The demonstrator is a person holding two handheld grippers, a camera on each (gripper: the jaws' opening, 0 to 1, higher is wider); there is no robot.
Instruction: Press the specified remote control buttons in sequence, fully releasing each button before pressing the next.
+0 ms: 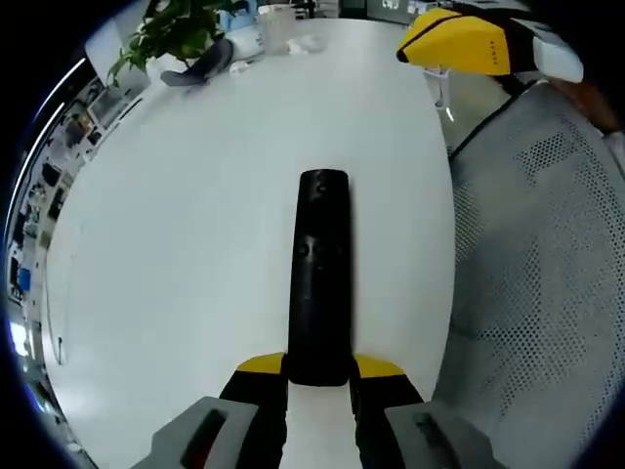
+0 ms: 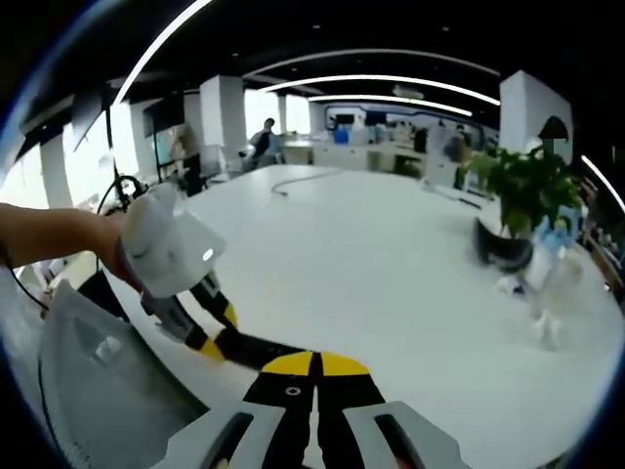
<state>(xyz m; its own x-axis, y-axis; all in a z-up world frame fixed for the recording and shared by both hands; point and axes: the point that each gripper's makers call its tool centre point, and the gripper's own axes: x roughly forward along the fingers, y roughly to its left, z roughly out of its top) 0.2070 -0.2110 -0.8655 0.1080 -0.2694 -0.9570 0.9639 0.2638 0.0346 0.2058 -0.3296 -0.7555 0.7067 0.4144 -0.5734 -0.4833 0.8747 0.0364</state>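
I am pinching the black remote control [image 1: 321, 278] by its near end in the left gripper [image 1: 320, 376] at lower centre, steadying it over the white table [image 1: 176, 244], while my right gripper [image 2: 314, 376], jaws pressed together as a poking tip, is hovering to press buttons.
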